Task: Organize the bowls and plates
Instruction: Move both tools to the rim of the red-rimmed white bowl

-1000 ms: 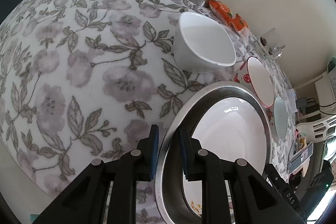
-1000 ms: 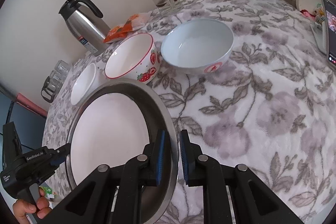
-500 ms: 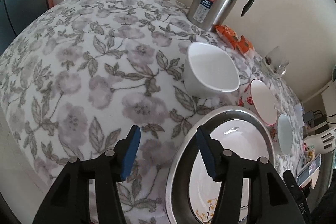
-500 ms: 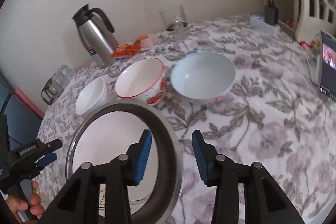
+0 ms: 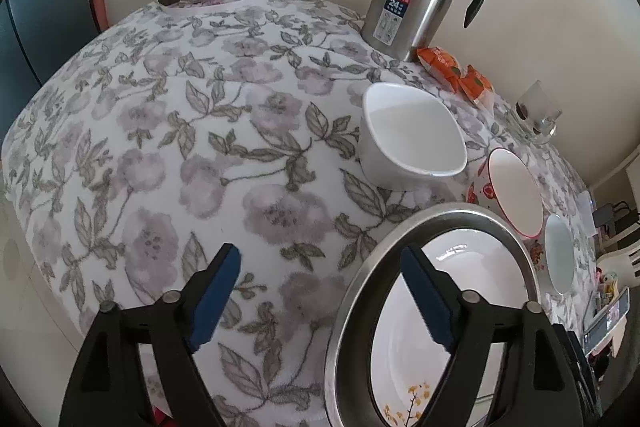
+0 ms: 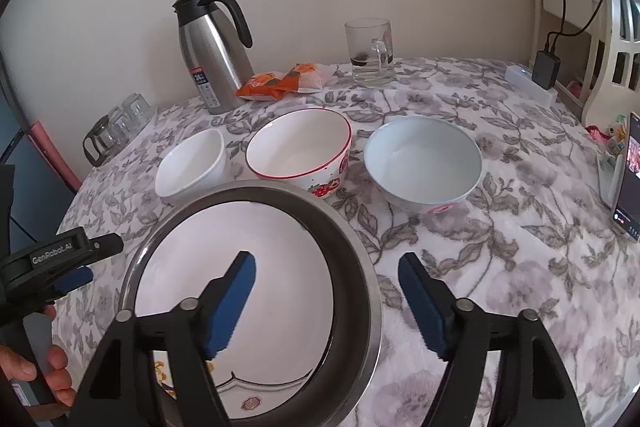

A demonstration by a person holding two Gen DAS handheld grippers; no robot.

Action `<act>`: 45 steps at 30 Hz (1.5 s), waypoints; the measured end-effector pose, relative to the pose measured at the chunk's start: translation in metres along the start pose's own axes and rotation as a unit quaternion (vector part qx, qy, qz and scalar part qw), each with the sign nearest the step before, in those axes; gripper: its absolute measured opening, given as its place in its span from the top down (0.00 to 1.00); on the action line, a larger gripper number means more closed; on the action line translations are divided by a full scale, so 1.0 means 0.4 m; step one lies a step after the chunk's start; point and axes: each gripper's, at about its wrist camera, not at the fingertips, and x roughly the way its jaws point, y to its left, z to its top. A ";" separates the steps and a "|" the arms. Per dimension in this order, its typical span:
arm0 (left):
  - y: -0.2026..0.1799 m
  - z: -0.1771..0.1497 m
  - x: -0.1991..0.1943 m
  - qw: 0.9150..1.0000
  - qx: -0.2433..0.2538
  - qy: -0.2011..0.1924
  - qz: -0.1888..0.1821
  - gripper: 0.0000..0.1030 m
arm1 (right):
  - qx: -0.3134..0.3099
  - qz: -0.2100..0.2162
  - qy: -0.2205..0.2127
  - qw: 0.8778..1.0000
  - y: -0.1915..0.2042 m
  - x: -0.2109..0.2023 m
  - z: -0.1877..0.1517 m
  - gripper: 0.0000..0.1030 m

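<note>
Plate (image 6: 236, 267) nested in pan (image 6: 362, 275), left gripper (image 5: 320, 297) and right gripper (image 6: 326, 291) apart, empty; next, probably stacking white bowl (image 6: 190, 165).

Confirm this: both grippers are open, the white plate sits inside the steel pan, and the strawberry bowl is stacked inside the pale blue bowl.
The stacking is wrong. In the right wrist view the strawberry bowl stands on the cloth beside the pale blue bowl, apart from it. The rest holds: left gripper and right gripper are open, white plate in the steel pan.

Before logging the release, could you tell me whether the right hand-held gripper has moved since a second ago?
Yes. The right hand-held gripper has opened and lifted back off the metal plate rim.
</note>
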 end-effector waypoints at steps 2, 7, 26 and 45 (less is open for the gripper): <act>-0.002 0.002 -0.005 1.000 0.002 -0.010 0.005 0.10 | 0.004 0.000 0.000 1.000 -0.005 0.003 0.001 0.18; -0.014 0.007 -0.017 0.999 0.014 -0.027 0.015 0.09 | 0.008 -0.001 0.003 1.000 -0.012 0.010 0.003 0.02; -0.098 0.095 -0.108 0.990 0.050 -0.126 0.027 0.07 | 0.060 -0.007 -0.053 0.997 -0.064 -0.016 0.048 0.00; -0.166 0.224 -0.028 0.995 0.012 -0.055 -0.083 0.01 | 0.106 0.031 -0.045 0.993 -0.085 0.042 0.213 0.00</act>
